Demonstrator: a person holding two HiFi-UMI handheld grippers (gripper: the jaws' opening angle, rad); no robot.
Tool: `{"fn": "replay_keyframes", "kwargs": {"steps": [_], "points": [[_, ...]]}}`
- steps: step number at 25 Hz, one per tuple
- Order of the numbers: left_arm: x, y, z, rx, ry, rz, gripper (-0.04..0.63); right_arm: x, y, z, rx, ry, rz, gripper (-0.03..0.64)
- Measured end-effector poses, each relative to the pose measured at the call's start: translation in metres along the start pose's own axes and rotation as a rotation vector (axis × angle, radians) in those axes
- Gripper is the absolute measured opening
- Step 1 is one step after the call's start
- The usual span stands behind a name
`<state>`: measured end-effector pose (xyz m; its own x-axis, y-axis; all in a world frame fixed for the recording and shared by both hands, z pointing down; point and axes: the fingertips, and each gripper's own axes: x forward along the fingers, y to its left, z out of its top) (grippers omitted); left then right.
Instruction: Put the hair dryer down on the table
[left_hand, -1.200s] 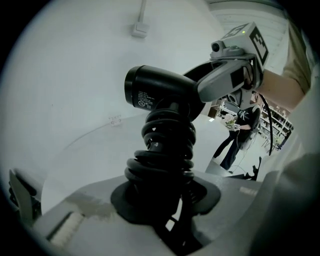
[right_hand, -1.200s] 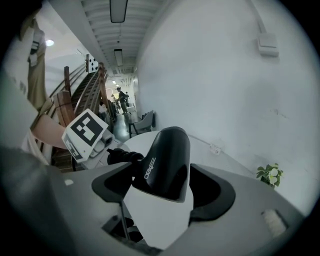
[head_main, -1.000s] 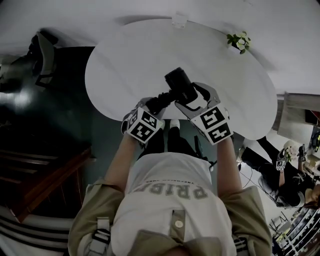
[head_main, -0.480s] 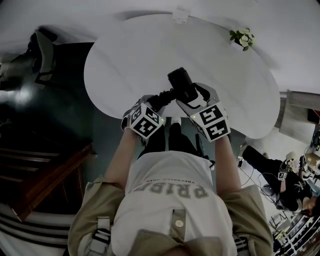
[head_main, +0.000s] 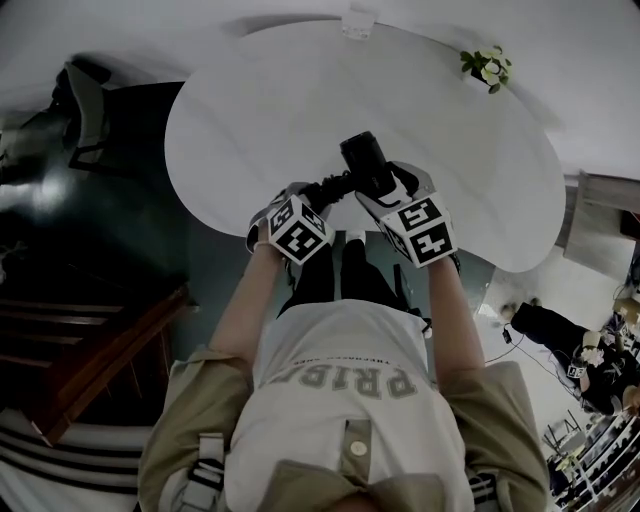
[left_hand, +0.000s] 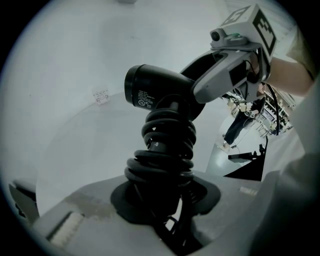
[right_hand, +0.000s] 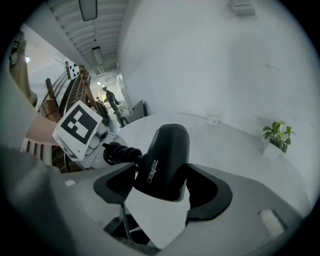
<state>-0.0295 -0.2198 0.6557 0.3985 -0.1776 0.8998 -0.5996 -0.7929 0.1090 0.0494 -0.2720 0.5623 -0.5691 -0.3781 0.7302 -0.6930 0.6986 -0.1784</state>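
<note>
white round table (head_main: 250, 120), plant (head_main: 487, 68) far right | dark floor (head_main: 100, 220) left | left gripper (head_main: 316, 194), right gripper (head_main: 388, 184) both pinch hair dryer (head_main: 362, 160)

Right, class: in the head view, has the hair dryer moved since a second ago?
Yes, slightly: against the potted plant at the far edge of the table, the hair dryer has drawn a little away, toward the near edge.

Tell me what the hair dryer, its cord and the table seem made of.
Hair dryer: matte black plastic, judging by its dull sheen and printed lettering.
Cord: black, likely rubber; coils show soft highlights.
Table: smooth white top, laminate or stone, unclear.
</note>
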Motion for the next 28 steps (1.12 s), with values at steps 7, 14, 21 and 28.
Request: {"fn": "replay_keyframes", "kwargs": {"steps": [7, 14, 21, 28], "points": [[0.019, 0.001, -0.010, 0.027, 0.078, 0.003, 0.141, 0.018, -0.010, -0.023, 0.069, 0.047, 0.019, 0.322], [0.030, 0.003, -0.022, 0.051, 0.154, -0.004, 0.141, 0.029, -0.013, -0.038, 0.119, 0.085, 0.029, 0.321], [0.036, 0.004, -0.026, 0.067, 0.199, -0.003, 0.141, 0.038, -0.015, -0.049, 0.156, 0.127, 0.038, 0.318], [0.039, 0.002, -0.033, 0.087, 0.259, -0.015, 0.141, 0.044, -0.014, -0.062, 0.203, 0.179, 0.054, 0.316]]}}
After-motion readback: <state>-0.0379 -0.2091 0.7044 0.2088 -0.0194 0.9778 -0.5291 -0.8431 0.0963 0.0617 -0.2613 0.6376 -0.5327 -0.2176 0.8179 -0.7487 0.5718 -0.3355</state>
